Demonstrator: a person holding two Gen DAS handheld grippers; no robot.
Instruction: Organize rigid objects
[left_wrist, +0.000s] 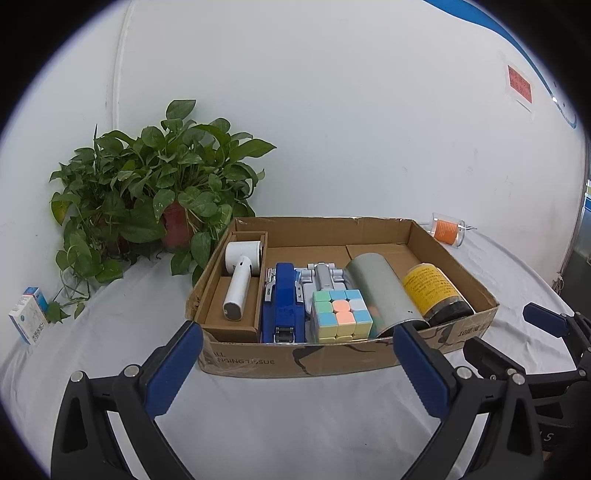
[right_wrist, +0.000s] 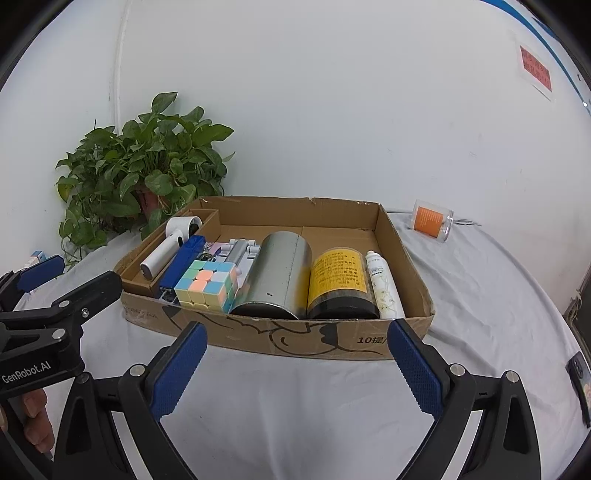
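Note:
A shallow cardboard box (left_wrist: 332, 360) (right_wrist: 321, 341) sits on the white cloth. Along its front lie a white handheld device (left_wrist: 238, 280) (right_wrist: 166, 247), a blue stapler (left_wrist: 282, 302) (right_wrist: 183, 260), a pastel cube (left_wrist: 341, 314) (right_wrist: 207, 286), a silver can (left_wrist: 384, 291) (right_wrist: 277, 277), a yellow-labelled jar (left_wrist: 432, 290) (right_wrist: 341, 282) and a white bottle (right_wrist: 384, 286). A clear jar with an orange label (left_wrist: 447, 230) (right_wrist: 431, 220) lies outside, far right. My left gripper (left_wrist: 299, 365) and right gripper (right_wrist: 295, 360) are open and empty, just before the box's front wall.
A potted green plant (left_wrist: 159, 199) (right_wrist: 144, 173) stands behind the box at the left by the white wall. A small white and blue carton (left_wrist: 28, 319) stands at the table's far left. The right gripper shows at the lower right of the left wrist view (left_wrist: 546, 332).

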